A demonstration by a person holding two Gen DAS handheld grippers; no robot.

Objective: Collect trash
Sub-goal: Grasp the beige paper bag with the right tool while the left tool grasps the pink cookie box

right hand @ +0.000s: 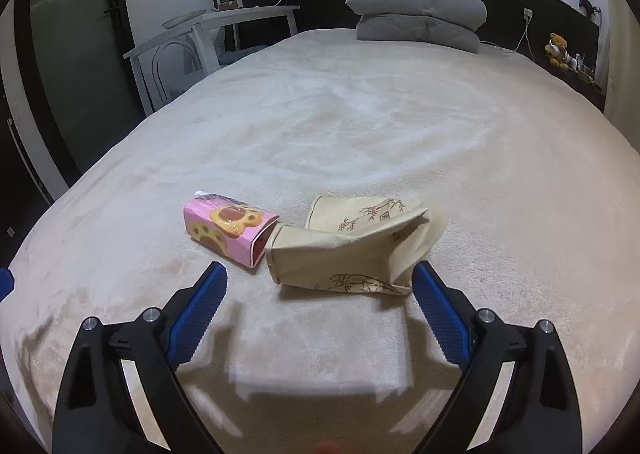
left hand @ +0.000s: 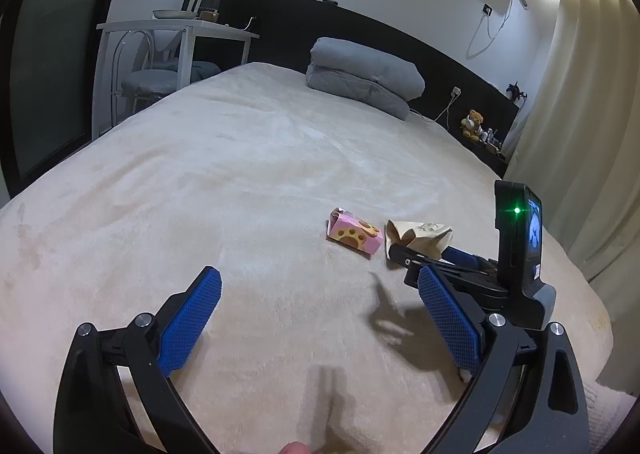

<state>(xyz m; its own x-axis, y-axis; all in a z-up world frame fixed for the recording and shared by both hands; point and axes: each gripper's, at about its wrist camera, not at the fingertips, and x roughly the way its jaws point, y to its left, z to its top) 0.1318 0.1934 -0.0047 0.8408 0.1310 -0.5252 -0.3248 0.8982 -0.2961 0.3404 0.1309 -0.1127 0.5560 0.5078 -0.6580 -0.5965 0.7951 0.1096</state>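
A pink box with paw prints [right hand: 228, 228] lies on its side on the beige bed cover; it also shows in the left wrist view [left hand: 354, 236]. A crumpled beige paper bag with bamboo print [right hand: 356, 244] lies beside it on the right, touching its open end; it shows in the left wrist view too [left hand: 418, 236]. My right gripper [right hand: 320, 280] is open, low over the bed, its fingertips just short of the bag. In the left wrist view the right gripper [left hand: 432, 256] sits at the bag. My left gripper [left hand: 320, 282] is open and empty, nearer than both items.
A folded grey duvet [right hand: 420, 15] lies at the head of the bed [right hand: 360, 125] by a dark headboard. A white table with a chair [left hand: 168, 53] stands at the left. A teddy bear [left hand: 472, 123] sits on a ledge right. Curtains [left hand: 580, 113] hang at the right.
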